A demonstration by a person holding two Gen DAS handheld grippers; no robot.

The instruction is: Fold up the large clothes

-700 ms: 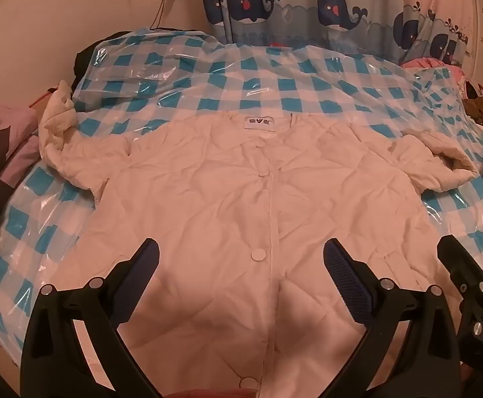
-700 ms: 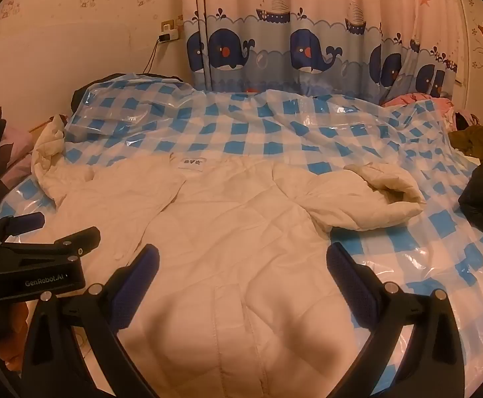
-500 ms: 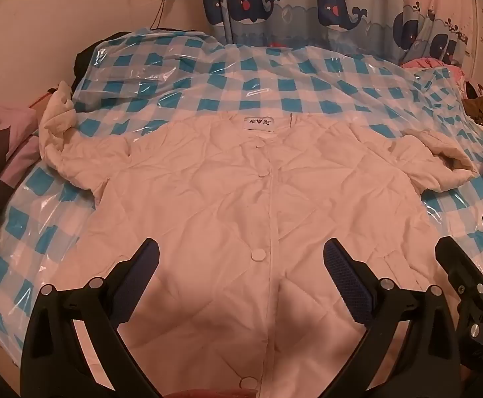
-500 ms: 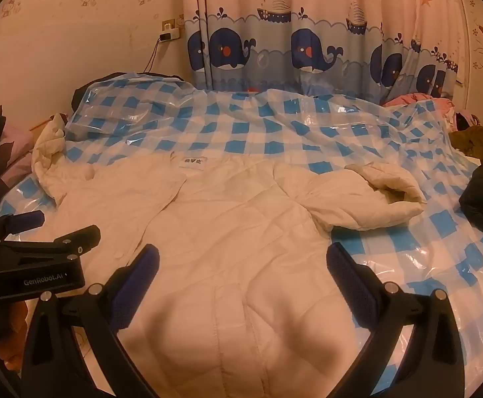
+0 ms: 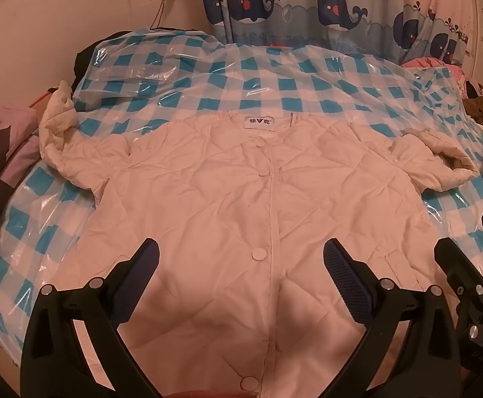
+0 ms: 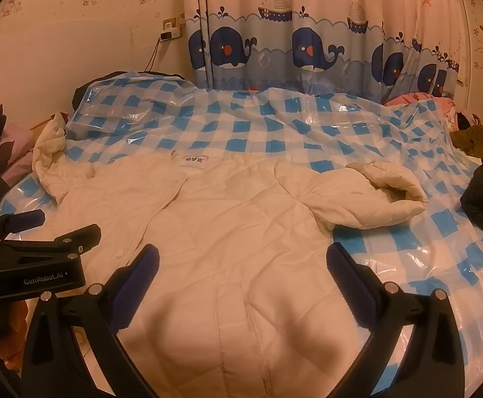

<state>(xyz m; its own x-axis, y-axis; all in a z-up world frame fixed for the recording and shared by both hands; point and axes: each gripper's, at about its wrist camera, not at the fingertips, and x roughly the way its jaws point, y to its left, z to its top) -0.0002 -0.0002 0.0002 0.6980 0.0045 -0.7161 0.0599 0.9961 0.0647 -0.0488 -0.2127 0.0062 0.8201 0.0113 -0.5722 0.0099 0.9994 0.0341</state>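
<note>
Left wrist view: cream quilted jacket [image 5: 241, 205] lies flat, front up and buttoned, on a blue-check plastic sheet [image 5: 274, 83] over the bed, collar label [image 5: 260, 121] at the far end.
Left gripper [image 5: 241, 265]: jaws spread wide, nothing between them, hanging over the lower front near a button [image 5: 259, 252].
Right gripper [image 6: 241, 265]: also wide and empty, over the jacket's right side; its neighbour shows at the left edge of that view.
Sleeves: left sleeve [image 5: 72, 156] runs out toward the bed edge with its cuff bunched up; right sleeve [image 6: 367, 199] is bent back on itself, cuff [image 6: 397, 182] gaping open.
Feel, my guess: light, puffy, totally limp. It'll sag and drape the second you lift it, no stiffness to hold a crease.
Slip: shell fabric looks smooth and the sheet under it is glossy, so I'd expect the whole thing to slide rather than stay put when you drag one corner.
Where to grab: pinch a sleeve near the cuff or shoulder seam, or the side hem. Padding is thick enough to give the pads something to bite.
Avoid: the button line, a pinch there probably just tugs the placket.
Fragile: nope, can't really hurt it.
</note>
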